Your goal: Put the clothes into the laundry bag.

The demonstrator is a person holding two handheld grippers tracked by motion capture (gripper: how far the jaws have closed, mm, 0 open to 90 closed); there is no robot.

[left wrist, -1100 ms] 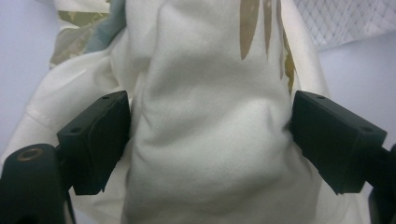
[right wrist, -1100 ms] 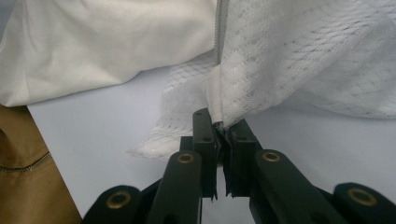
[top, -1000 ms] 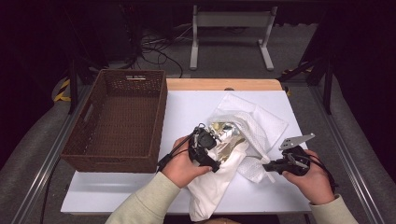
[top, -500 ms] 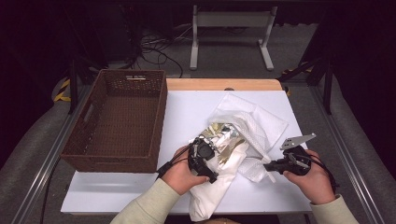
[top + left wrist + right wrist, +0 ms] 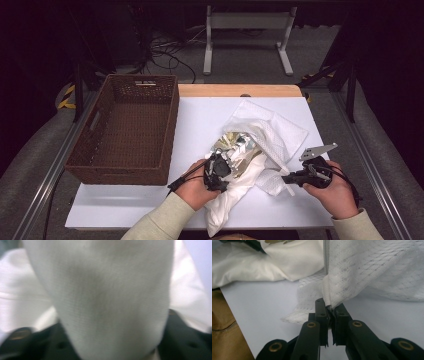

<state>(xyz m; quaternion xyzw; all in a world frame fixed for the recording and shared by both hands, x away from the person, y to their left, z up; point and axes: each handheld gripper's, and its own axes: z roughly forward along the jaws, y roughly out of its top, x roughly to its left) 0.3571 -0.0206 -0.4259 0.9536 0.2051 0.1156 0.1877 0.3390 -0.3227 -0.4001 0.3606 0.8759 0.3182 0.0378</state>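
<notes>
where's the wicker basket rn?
High view: the wicker basket sits on the left side of the white table, its near corner just beyond the left gripper and left of the white mesh bag.

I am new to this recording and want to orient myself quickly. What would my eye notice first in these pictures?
First, the heap of white cloth with a shiny gold-printed patch, lying on the white table in front of the person. The right gripper is shut on the edge of a white mesh laundry bag, while the left gripper has just been closing on a fold of the cloth. An empty brown wicker basket stands at the left.
</notes>
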